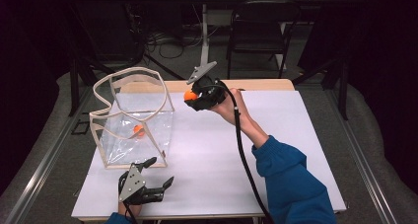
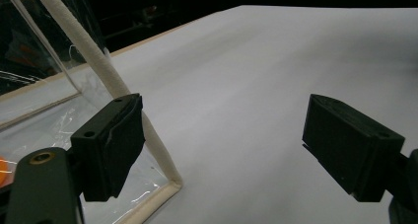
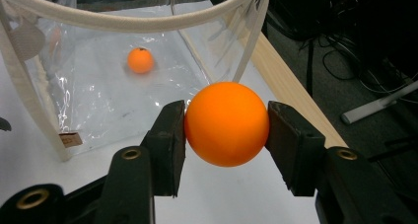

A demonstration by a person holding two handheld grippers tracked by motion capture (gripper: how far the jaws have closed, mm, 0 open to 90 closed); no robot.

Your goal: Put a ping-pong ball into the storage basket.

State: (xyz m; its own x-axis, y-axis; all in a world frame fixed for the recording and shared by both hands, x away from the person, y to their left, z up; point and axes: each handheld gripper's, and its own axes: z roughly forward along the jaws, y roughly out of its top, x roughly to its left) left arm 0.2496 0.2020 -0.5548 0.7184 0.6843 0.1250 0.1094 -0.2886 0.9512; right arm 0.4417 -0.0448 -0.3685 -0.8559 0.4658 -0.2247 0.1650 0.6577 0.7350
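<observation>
My right gripper [image 1: 191, 96] [image 3: 226, 125] is shut on an orange ball [image 1: 190, 94] [image 3: 226, 124], held up in the air just right of the clear bag's top rim. The clear plastic bag [image 1: 133, 115] [image 3: 108, 71] with cream edging stands open on the white table, and a second orange ball [image 1: 139, 130] [image 3: 140, 60] lies on its bottom. My left gripper [image 1: 160, 172] [image 2: 224, 145] rests near the table's front edge, open with nothing between its jaws, just in front of the bag's near corner [image 2: 170, 184].
The white table top [image 1: 256, 130] has a wooden strip along its far edge [image 3: 291, 95]. A dark chair [image 1: 259, 26] and a table leg with cables on the floor stand beyond it. A black cable trails from the right gripper along the blue sleeve [image 1: 291, 179].
</observation>
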